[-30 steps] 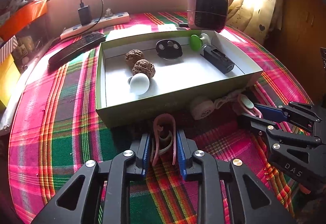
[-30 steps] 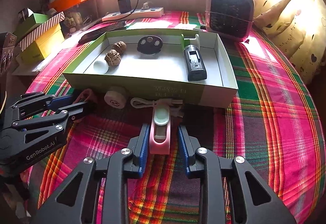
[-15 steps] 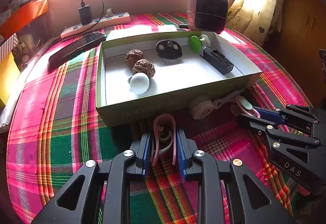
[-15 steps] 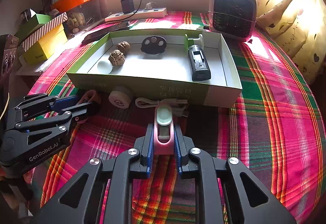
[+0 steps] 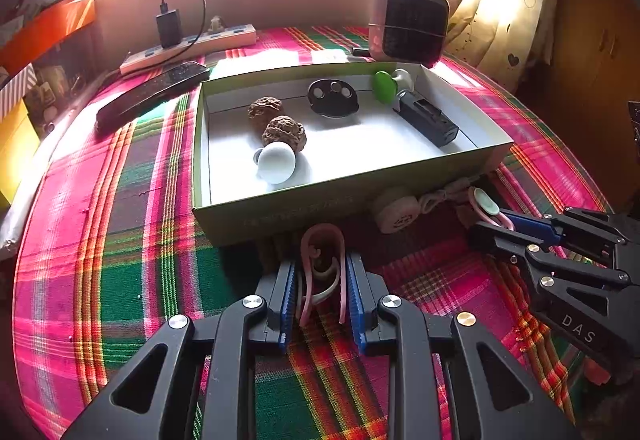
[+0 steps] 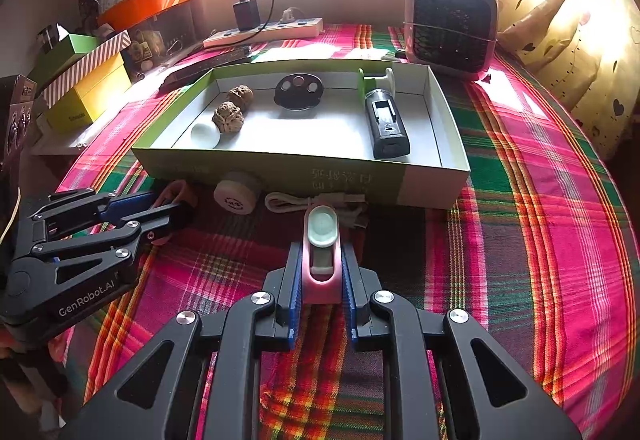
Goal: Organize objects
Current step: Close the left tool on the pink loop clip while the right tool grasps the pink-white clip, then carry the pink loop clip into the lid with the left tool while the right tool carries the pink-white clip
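My left gripper [image 5: 322,272] is shut on a pink clip-like loop [image 5: 322,240] just in front of the green box's near wall [image 5: 304,208]. My right gripper [image 6: 320,272] is shut on a pink device with a pale green pad [image 6: 321,240], which also shows in the left wrist view [image 5: 486,202]. The box [image 6: 280,164] holds two walnuts [image 5: 276,122], a white ball [image 5: 276,162], a black disc [image 5: 332,96], a black device [image 5: 428,116] and a green-topped item [image 5: 385,85]. A round beige piece [image 6: 236,194] and a coiled white cable [image 6: 288,200] lie on the cloth before the box.
A small heater [image 6: 450,26] stands behind the box at the right. A power strip with a charger [image 6: 264,30], a dark remote [image 5: 152,92] and stacked coloured boxes [image 6: 86,80] are at the back left. The plaid cloth [image 6: 540,200] covers the table.
My right gripper has closed onto the pink device and lifted it slightly. My left gripper stays shut on the pink loop; both have risen a little.
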Motion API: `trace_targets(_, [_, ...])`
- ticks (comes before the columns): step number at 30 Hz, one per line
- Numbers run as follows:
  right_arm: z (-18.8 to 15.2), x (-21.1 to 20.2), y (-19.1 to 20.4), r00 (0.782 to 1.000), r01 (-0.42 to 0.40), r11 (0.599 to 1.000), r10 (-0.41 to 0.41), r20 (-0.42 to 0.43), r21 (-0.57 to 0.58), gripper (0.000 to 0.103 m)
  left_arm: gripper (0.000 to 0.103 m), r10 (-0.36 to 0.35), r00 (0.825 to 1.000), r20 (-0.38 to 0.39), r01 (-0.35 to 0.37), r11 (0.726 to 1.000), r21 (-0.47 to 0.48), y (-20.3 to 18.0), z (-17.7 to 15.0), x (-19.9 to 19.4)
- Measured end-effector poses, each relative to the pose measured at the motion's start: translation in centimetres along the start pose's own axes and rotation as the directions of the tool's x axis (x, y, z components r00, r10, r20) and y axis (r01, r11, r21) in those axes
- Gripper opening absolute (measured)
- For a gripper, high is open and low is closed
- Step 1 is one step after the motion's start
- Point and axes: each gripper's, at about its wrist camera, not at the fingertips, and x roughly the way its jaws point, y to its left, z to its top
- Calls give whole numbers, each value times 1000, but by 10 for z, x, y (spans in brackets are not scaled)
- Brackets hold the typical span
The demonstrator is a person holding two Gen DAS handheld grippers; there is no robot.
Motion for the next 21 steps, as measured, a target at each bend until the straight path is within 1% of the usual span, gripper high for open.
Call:
trace_targets(7, [0, -3, 0, 1000, -9, 1000, 9, 7, 2, 18, 21, -15, 1000, 2, 15, 1000, -17, 3, 0, -4])
trace_targets(21, [6, -16, -2, 999, -30, 1000, 29, 42, 7, 18, 21, -38, 998, 47, 39, 999, -10, 2, 9, -21])
